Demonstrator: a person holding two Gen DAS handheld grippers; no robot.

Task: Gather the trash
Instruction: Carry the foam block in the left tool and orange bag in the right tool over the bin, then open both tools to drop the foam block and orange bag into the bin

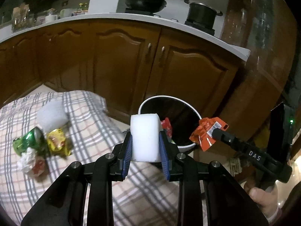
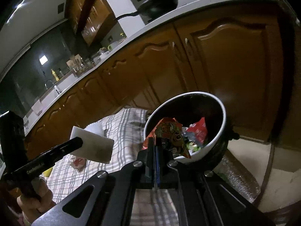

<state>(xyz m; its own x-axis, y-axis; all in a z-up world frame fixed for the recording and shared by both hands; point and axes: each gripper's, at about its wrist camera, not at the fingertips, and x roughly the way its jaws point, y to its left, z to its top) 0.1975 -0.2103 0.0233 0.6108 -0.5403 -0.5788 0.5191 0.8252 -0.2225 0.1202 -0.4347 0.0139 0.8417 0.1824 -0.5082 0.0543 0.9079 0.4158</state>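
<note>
My left gripper is shut on a white foam block, held up just in front of the white-rimmed trash bin. In the right wrist view the same foam block hangs left of the bin. My right gripper is shut on an orange snack wrapper, which hangs over the bin's near rim; from the left wrist view the wrapper sits at the bin's right edge. Red and other wrappers lie inside the bin.
On the checked tablecloth lie a crushed green can, a yellow packet, a crumpled white paper and a white foam piece. Brown cabinet doors stand behind the bin, with pans on the counter above.
</note>
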